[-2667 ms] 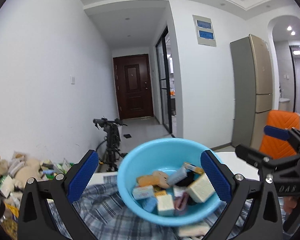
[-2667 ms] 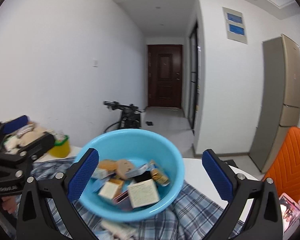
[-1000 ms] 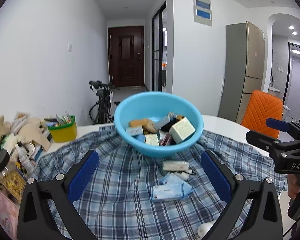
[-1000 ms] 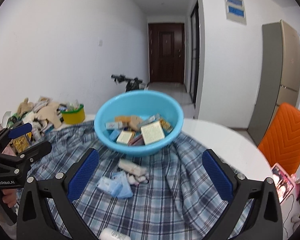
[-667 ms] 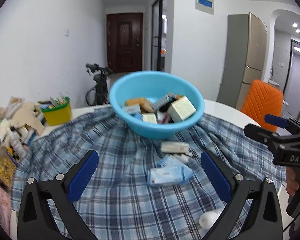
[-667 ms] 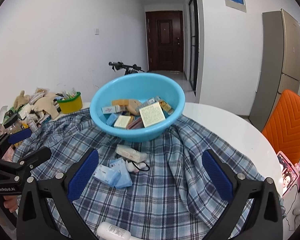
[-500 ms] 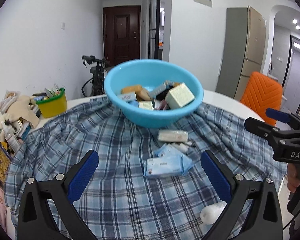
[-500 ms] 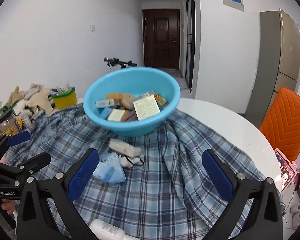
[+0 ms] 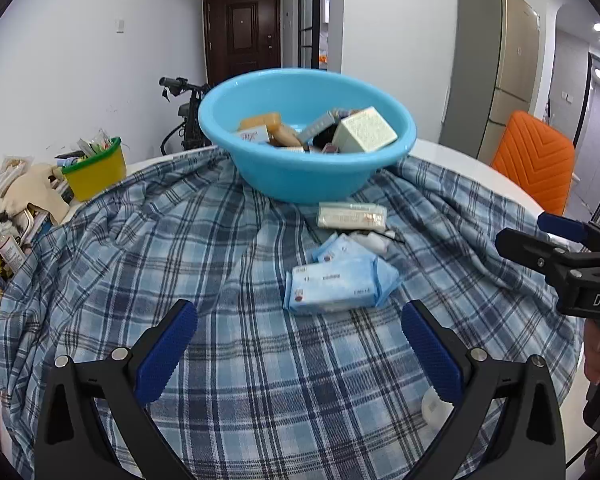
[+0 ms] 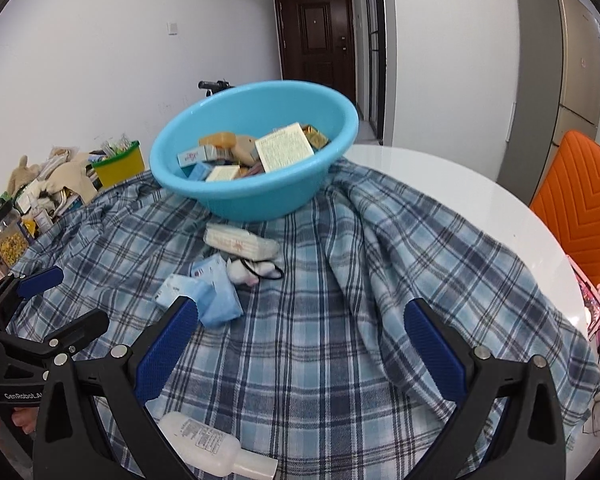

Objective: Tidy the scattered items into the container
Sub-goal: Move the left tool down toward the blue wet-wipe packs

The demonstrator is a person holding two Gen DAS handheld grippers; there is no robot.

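A blue basin (image 9: pixel 300 178) (image 10: pixel 260 196) with several small boxes in it stands on a blue plaid cloth (image 9: pixel 180 264) (image 10: pixel 380 280). In front of it on the cloth lie a white wrapped bar (image 9: pixel 352 216) (image 10: pixel 240 242), blue tissue packs (image 9: pixel 336 282) (image 10: pixel 208 292) and a small white item with a black band (image 10: pixel 252 272). A white bottle (image 10: pixel 212 448) (image 9: pixel 434 406) lies at the near edge. My left gripper (image 9: pixel 298 344) is open and empty, near the tissue packs. My right gripper (image 10: pixel 300 340) is open and empty over the cloth.
A yellow tub with a green rim (image 9: pixel 94 170) (image 10: pixel 120 166) and a heap of soft toys, packets and jars (image 9: pixel 16 200) (image 10: pixel 32 196) fill the table's left side. An orange chair (image 9: pixel 534 160) (image 10: pixel 584 188) stands at the right. The white table (image 10: pixel 460 184) is bare beyond the cloth.
Both grippers have pulled back and risen from close to the basin. The cloth, the loose items in front of the basin and the white bottle have come into view. Both stayed open.
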